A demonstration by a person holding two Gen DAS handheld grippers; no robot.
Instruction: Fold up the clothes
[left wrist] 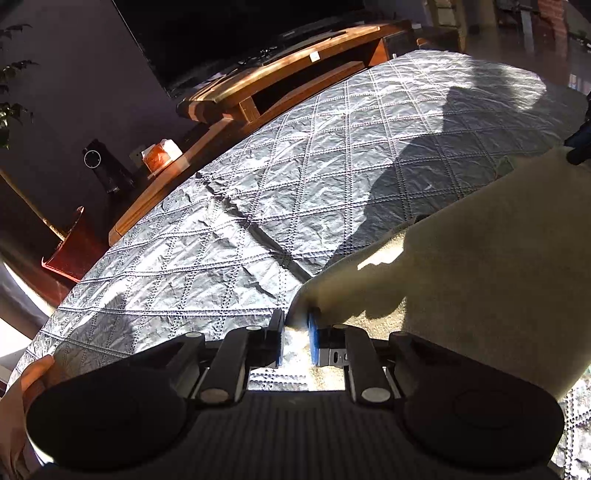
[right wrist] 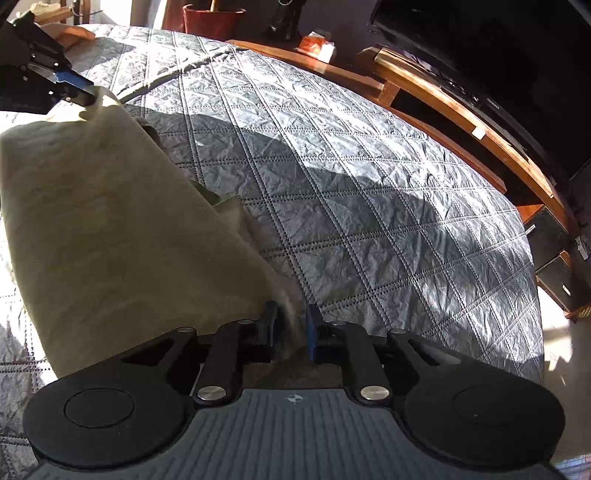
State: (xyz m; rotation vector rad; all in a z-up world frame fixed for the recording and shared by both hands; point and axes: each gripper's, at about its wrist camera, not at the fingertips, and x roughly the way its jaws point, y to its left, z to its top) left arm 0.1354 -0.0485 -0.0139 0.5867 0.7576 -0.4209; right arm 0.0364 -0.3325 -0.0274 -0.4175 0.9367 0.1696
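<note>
Beige garment [right wrist: 122,221] lies on the quilt [left wrist: 258,206], its corners between both tools' slightly parted fingers.

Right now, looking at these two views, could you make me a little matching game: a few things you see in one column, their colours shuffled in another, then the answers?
Things:
1. garment
2. quilted cover
3. TV stand
4. plant pot

Colours:
A. grey
B. red
C. warm brown wood
D. cream beige

Pairs: 1-D, 2-A, 3-C, 4-B
</note>
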